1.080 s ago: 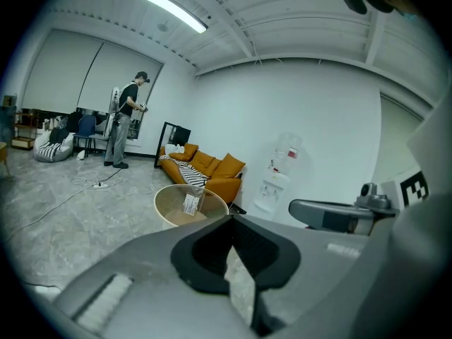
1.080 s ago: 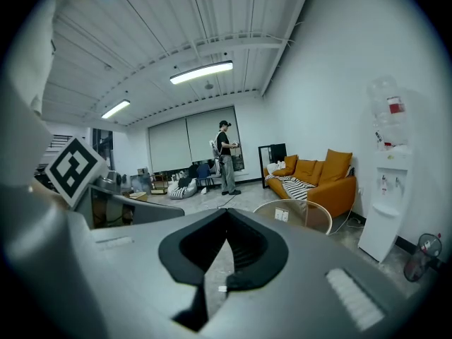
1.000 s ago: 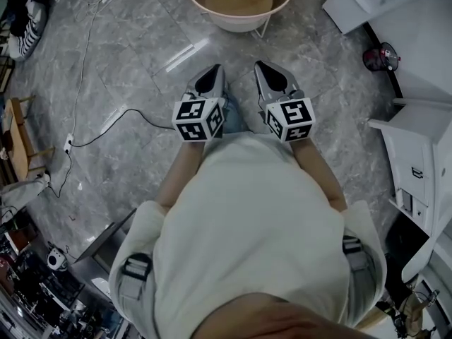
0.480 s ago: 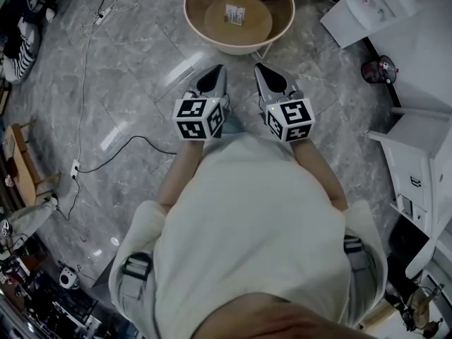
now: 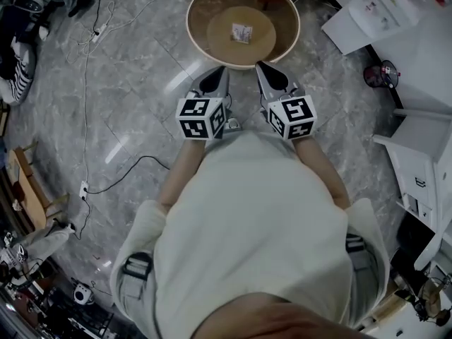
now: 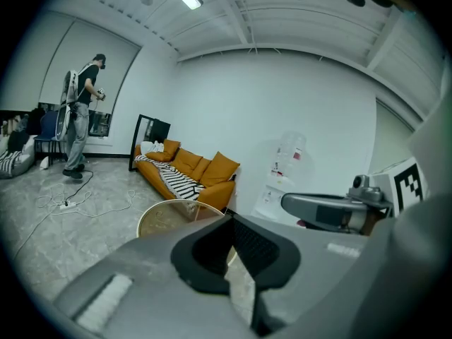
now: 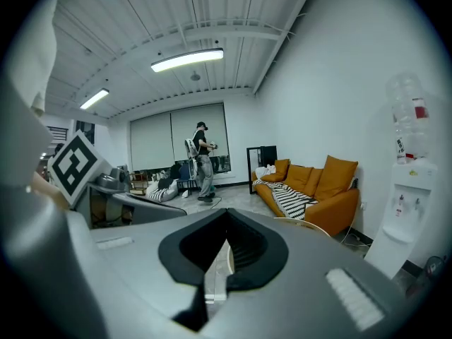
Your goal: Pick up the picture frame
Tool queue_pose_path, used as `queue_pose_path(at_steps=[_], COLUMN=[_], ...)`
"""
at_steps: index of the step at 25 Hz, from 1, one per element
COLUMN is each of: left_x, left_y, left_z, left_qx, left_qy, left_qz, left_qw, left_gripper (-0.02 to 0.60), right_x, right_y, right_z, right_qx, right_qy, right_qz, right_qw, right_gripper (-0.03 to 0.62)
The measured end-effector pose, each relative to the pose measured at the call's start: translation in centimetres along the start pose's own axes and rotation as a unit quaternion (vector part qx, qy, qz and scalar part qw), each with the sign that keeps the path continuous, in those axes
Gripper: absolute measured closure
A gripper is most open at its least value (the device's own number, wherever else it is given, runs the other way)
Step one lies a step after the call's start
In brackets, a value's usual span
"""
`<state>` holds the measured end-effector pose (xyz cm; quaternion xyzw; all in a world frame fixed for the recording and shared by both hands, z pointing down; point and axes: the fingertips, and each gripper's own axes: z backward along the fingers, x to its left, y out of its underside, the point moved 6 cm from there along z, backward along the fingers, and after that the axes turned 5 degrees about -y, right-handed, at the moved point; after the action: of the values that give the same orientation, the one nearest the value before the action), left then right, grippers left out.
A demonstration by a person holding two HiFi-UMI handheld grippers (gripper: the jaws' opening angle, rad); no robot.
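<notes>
At the top of the head view, a round table with a pale rim stands on the grey marble floor. The picture frame sits near the middle of the tabletop as a small pale rectangle, too small to show detail. Below the near rim, the left gripper and the right gripper point side by side toward the table, well apart from the frame. Each gripper's jaws are pressed together with nothing between them. Their marker cubes face the camera above the person's pale shirt. Cables trail over the floor at left. An orange sofa stands against the far wall.
</notes>
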<state>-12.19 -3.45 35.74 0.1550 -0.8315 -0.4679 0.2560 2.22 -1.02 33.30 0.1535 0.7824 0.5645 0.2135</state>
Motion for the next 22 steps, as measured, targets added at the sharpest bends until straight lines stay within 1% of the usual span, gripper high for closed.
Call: queue_pose_path(at_steps=[7, 10, 13, 17, 22], left_x=[3.5, 4.1, 4.5, 5.5, 6.9], left_y=[-0.3, 0.2, 0.8, 1.8, 2.8], left_z=[-2.9, -4.0, -5.2, -7.0, -10.0], left_qx=[0.016, 0.028, 0.041, 0.056, 0.067], left_qy=[0.009, 0.012, 0.015, 0.007, -0.001], left_qz=[0.007, 0.013, 0.015, 0.025, 0.038], left_qw=[0.9998, 0.9995, 0.9989, 0.9981, 0.997], left_gripper=[0.58, 0.581, 0.58, 0.58, 0.58], right_x=[-0.8, -1.8, -3.1, -4.5, -6.5], right_y=[0.5, 1.0, 1.6, 3.0, 5.1], right_z=[-3.5, -4.1, -4.8, -6.3, -9.0], right_qx=[0.019, 0.034, 0.044, 0.067, 0.095], right_qy=[0.019, 0.031, 0.041, 0.039, 0.024], right_qz=[-0.002, -0.002, -0.016, -0.025, -0.03], right_qw=[1.0, 0.999, 0.998, 0.997, 0.995], right_gripper=[0.592, 0.592, 0.592, 0.592, 0.592])
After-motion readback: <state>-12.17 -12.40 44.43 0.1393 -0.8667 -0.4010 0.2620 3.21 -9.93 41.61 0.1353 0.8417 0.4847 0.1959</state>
